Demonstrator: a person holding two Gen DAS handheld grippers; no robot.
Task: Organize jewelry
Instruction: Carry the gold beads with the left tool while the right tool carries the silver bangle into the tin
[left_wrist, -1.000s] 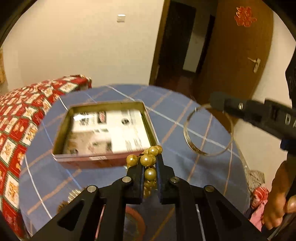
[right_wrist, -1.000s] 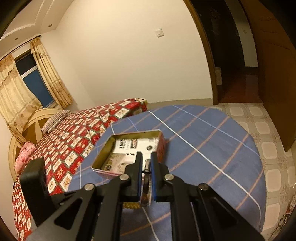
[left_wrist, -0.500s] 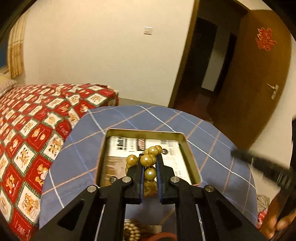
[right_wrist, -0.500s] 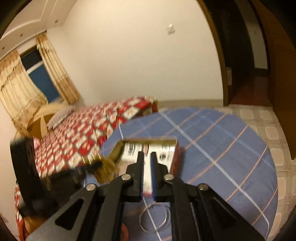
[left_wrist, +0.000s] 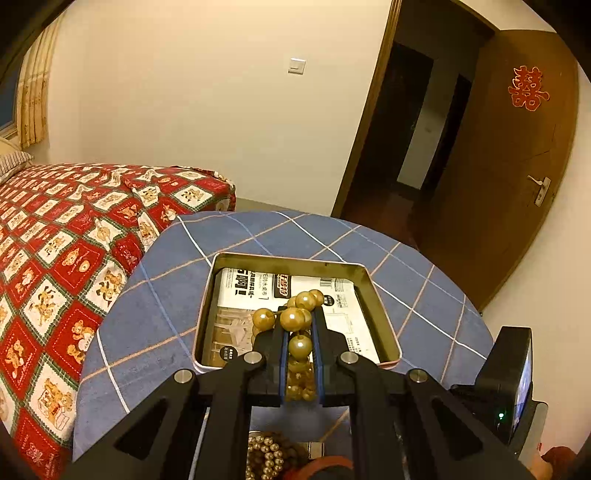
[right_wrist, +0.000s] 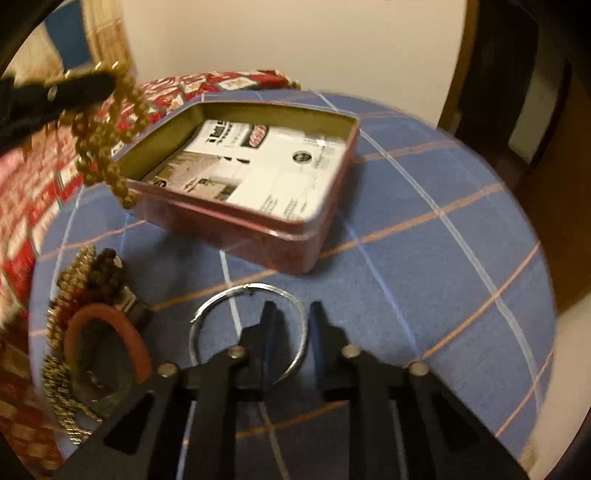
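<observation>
Gold-beaded necklace (left_wrist: 300, 320) is hanging from the clenched left claw (left_wrist: 300, 334), now over the open rectangular red metal tin (right_wrist: 295, 236) mid-counter; deposit is imminent. Right claw (right_wrist: 289, 317), having released, is straddling the thin silver bangle (right_wrist: 207, 312) at the counter's near edge.

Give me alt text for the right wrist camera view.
The open right gripper hovers over a silver bangle on a blue plaid tablecloth, before an open red tin. At upper left, the left gripper dangles a gold bead necklace.
</observation>
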